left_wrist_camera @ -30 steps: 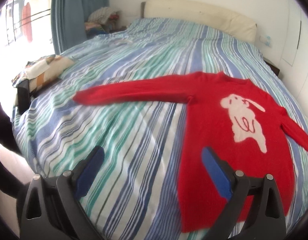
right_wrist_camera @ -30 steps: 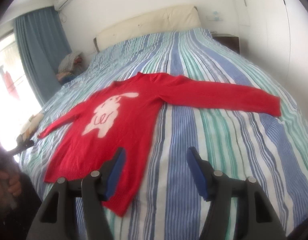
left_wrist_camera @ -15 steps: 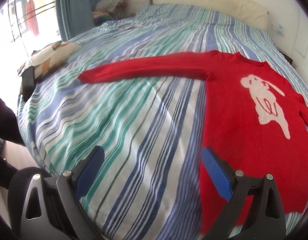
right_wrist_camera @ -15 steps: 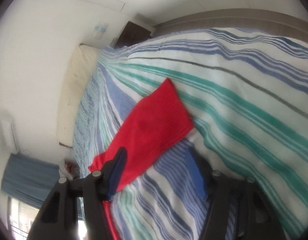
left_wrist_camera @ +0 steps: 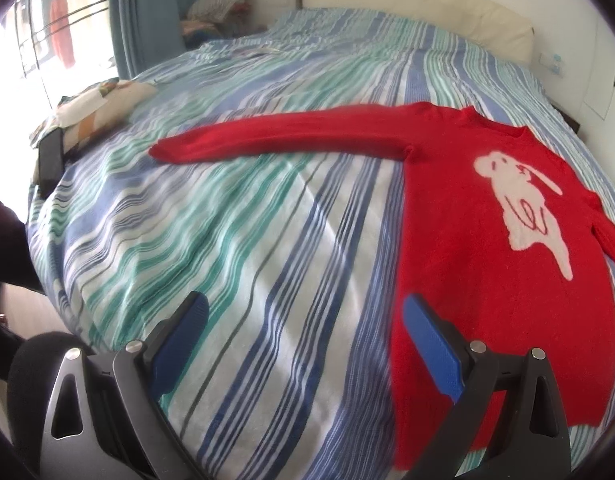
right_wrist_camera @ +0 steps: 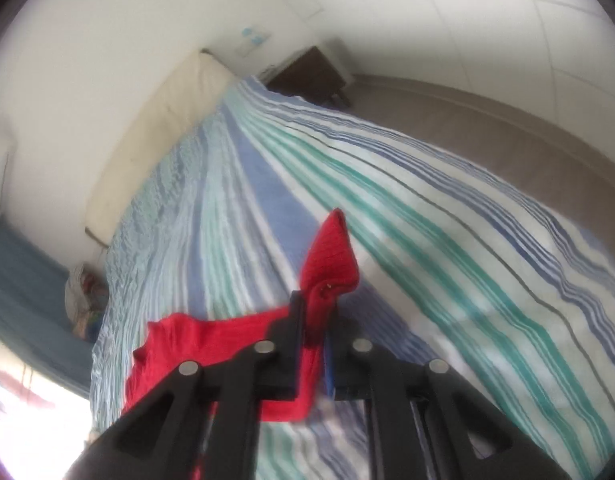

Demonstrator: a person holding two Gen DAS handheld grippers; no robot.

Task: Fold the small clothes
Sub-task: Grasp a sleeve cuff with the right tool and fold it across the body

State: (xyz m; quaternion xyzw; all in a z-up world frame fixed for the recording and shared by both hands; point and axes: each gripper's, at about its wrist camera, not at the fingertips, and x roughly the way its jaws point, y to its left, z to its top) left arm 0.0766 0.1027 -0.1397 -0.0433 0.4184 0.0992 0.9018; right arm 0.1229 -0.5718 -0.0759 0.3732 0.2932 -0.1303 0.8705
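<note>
A red sweater (left_wrist_camera: pixel 487 240) with a white rabbit on the chest lies flat on the striped bed (left_wrist_camera: pixel 227 240). One sleeve (left_wrist_camera: pixel 287 132) stretches out to the left. My left gripper (left_wrist_camera: pixel 305 304) hangs open above the bed beside the sweater's left hem, holding nothing. In the right wrist view my right gripper (right_wrist_camera: pixel 317 308) has its jaws closing tight on the other sleeve's cuff (right_wrist_camera: pixel 331 256), which sticks up beyond the fingers. The rest of that sleeve (right_wrist_camera: pixel 211 344) trails down to the left.
A patterned cushion (left_wrist_camera: pixel 103 104) and a black flat object (left_wrist_camera: pixel 49 160) sit at the bed's left edge. A cream headboard (left_wrist_camera: pixel 427 0), a blue curtain (left_wrist_camera: pixel 155 12) and a clothes pile (left_wrist_camera: pixel 215 4) are at the back. A dark nightstand (right_wrist_camera: pixel 307 72) stands by the far corner.
My right gripper swung over to the outstretched sleeve, rolled, and closed on its cuff, lifting it off the bed. My left gripper sank slightly, then held still, open.
</note>
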